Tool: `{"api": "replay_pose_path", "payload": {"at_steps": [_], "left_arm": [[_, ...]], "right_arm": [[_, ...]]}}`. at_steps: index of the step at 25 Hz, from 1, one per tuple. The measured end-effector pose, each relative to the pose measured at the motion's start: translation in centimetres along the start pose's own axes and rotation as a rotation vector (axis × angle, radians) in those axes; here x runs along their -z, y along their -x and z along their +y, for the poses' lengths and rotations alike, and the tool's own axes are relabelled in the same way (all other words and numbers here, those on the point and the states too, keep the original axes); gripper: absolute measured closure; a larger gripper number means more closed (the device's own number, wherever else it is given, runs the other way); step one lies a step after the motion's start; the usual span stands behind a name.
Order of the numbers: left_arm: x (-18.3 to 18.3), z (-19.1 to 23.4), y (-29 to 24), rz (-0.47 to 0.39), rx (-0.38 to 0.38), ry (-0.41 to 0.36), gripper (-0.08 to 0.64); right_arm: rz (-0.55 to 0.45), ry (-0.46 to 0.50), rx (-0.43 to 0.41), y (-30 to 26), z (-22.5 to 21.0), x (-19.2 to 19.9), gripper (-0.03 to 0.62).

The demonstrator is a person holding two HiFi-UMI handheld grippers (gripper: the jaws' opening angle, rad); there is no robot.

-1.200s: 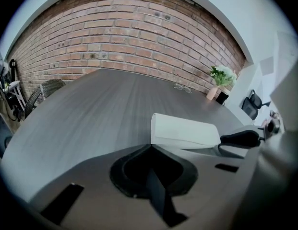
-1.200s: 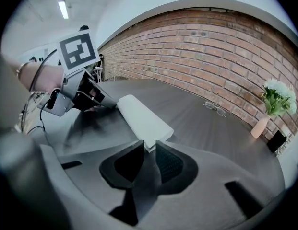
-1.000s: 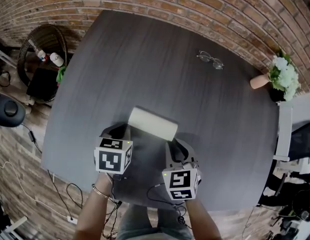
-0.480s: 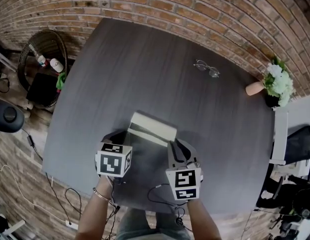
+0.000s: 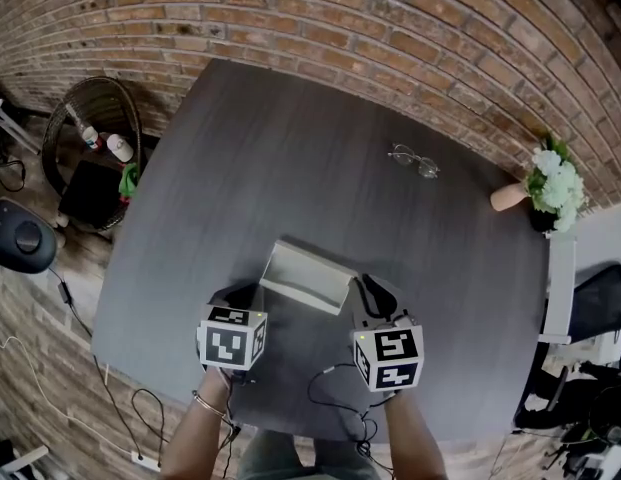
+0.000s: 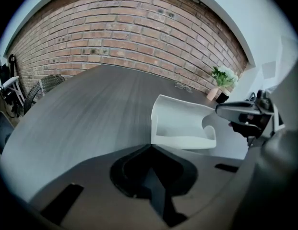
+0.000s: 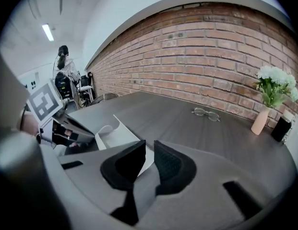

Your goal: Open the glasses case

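Observation:
The white glasses case (image 5: 306, 275) lies open on the dark table (image 5: 290, 158), its lid standing up at the far side. My left gripper (image 5: 246, 294) sits at the case's left end, and in the left gripper view (image 6: 151, 146) its jaws meet with nothing between them, just short of the case (image 6: 180, 121). My right gripper (image 5: 368, 288) is at the case's right end. In the right gripper view (image 7: 148, 146) only a thin gap is left, and a white edge of the case (image 7: 117, 132) runs into it.
A pair of glasses (image 5: 416, 160) lies farther back on the table. A vase of white flowers (image 5: 552, 173) stands at the right rim. A wicker basket (image 5: 90, 128) and cables are on the floor to the left. A brick wall runs behind.
The case's lid has swung up from closed to open. Both grippers have drawn slightly toward me, and the right one has shifted a little right.

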State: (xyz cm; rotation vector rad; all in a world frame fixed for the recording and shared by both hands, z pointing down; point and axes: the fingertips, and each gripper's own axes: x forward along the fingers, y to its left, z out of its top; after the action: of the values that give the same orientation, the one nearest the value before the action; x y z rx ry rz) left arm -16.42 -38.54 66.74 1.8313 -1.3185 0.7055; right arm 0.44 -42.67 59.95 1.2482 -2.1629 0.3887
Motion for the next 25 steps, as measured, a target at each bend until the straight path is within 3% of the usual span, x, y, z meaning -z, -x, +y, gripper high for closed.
{"api": "replay_pose_path", "payload": {"at_steps": [10,16,21,25], "left_arm": [[-0.2,0.6,0.7,-0.039,-0.047,0.066,0.565],[-1.9,-0.5,5.6,-0.198,-0.048,0.153,0.565],[-5.1,-4.0,10.9,-0.366,-0.05,0.13,0.565],[-7.4,-7.3,15.4,-0.494,-0.07,0.09,0.565]], "right_arm": [[-0.019,-0.022,-0.01,2.1,-1.0,0.2,0.535],[-0.053,-0.004,0.029,6.3,-2.9,0.1,0.541],[-0.15,-0.1,-0.002,10.6,-4.3,-1.8,0.56],[-0.249,-0.106,0.016,15.3,-5.7,-3.9,0.587]]}}
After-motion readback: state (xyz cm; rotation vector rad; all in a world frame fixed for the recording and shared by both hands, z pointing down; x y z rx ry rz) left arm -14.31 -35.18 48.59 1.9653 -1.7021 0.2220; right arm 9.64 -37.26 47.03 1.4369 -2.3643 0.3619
